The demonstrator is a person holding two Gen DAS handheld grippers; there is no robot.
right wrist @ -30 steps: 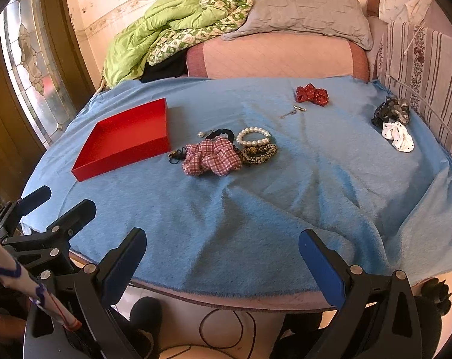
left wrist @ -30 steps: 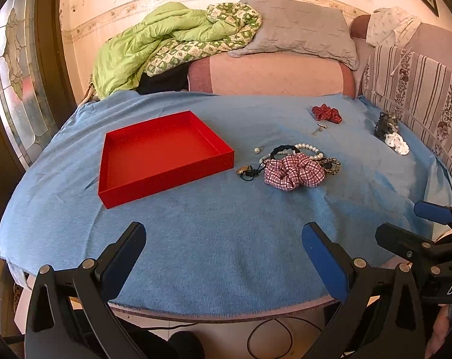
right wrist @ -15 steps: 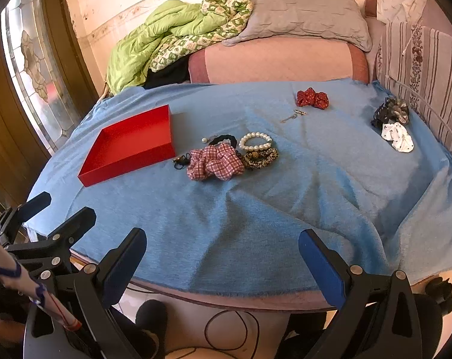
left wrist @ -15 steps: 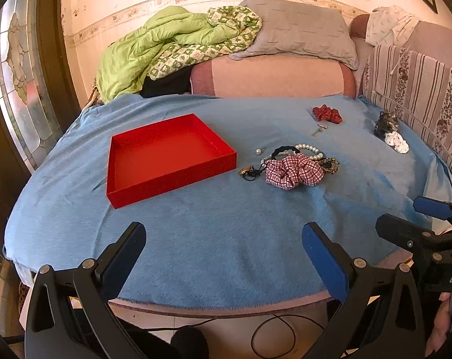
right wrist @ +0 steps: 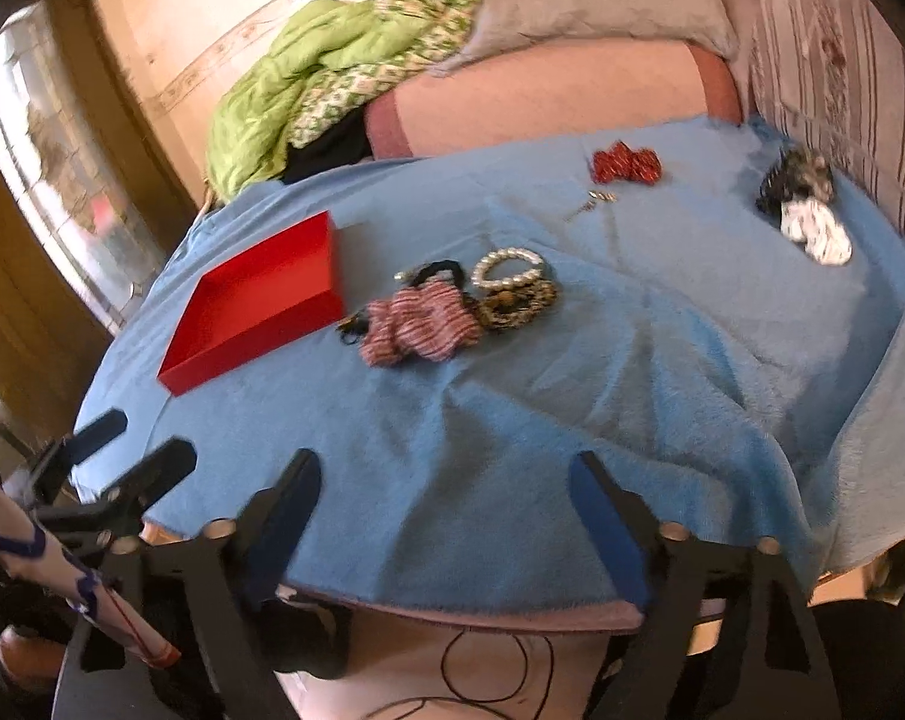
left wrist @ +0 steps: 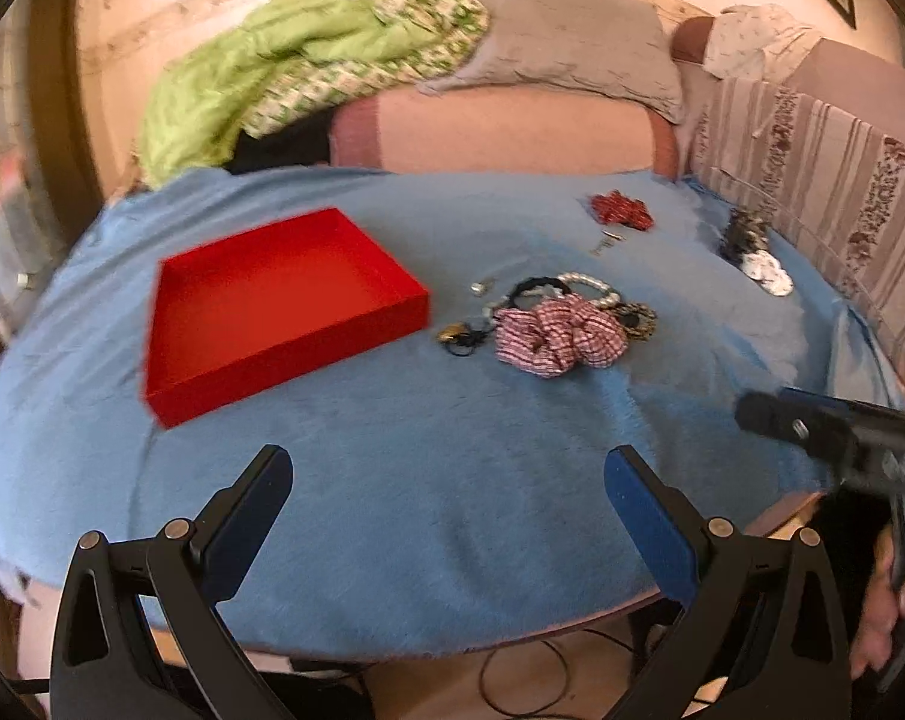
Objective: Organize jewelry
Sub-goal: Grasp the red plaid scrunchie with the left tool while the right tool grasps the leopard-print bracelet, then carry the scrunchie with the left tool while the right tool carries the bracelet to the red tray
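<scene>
Both grippers have come forward over the near edge of the blue-covered table. The left gripper is spread wide and empty; the right gripper is narrowing its jaws on nothing but air, so I'd judge it is getting ready for a first pick. Between them and the jewelry lies bare cloth, rumpled on the right side. Mid-table sits the cluster: plaid scrunchie, pearl bracelet, leopard scrunchie. Left of it, the red tray is empty. Farther back lie a red bow and, by the right edge, a black and white scrunchie pair.
</scene>
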